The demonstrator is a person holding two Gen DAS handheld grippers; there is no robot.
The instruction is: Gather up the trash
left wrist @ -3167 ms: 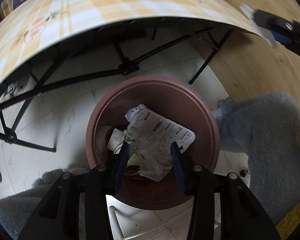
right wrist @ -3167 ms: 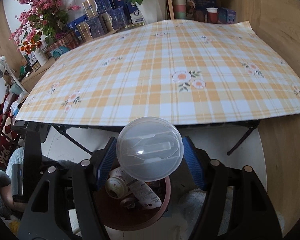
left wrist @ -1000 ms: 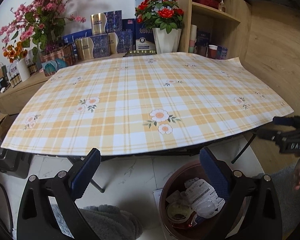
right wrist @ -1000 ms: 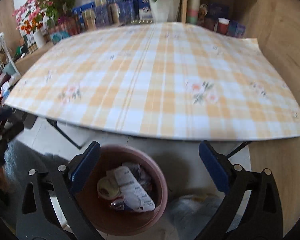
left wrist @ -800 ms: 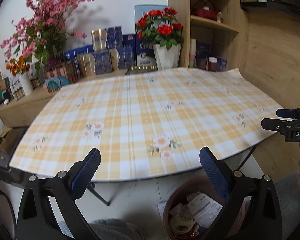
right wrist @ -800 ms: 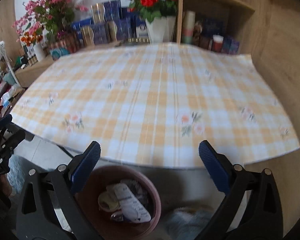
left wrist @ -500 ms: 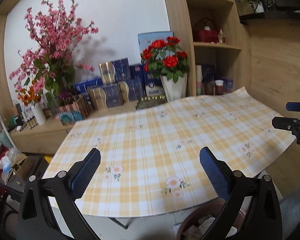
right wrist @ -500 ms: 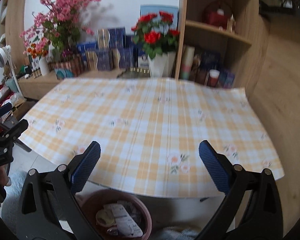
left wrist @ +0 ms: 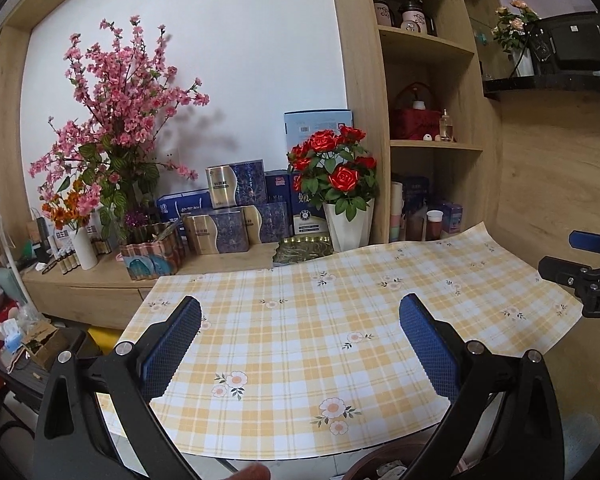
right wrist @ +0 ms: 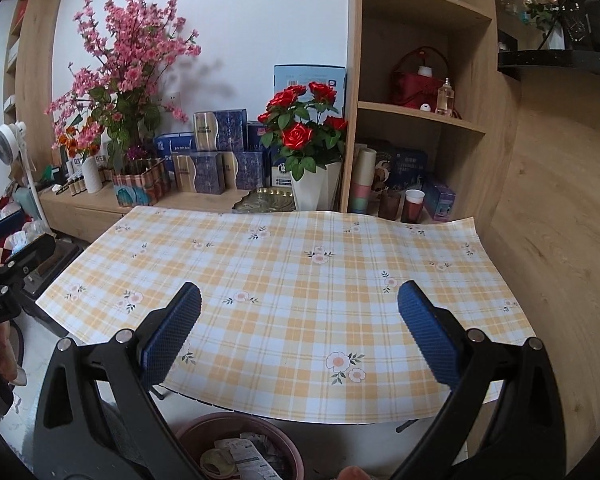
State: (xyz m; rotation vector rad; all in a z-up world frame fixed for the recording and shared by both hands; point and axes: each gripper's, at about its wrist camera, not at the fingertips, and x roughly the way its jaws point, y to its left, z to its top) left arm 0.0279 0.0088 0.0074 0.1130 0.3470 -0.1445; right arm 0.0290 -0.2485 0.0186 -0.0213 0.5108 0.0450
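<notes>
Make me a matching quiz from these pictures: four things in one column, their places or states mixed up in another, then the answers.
1. left gripper
2. trash bin
3. red roses
4. paper cup

A. on the lowest shelf
B. in a white vase behind the table
C. on the floor below the table's near edge
D. open, holding nothing

Pairs: 1-D, 2-C, 3-B, 4-A

left hand-held gripper (left wrist: pixel 300 344) spread wide, right hand-held gripper (right wrist: pixel 299 342) likewise, both empty
</notes>
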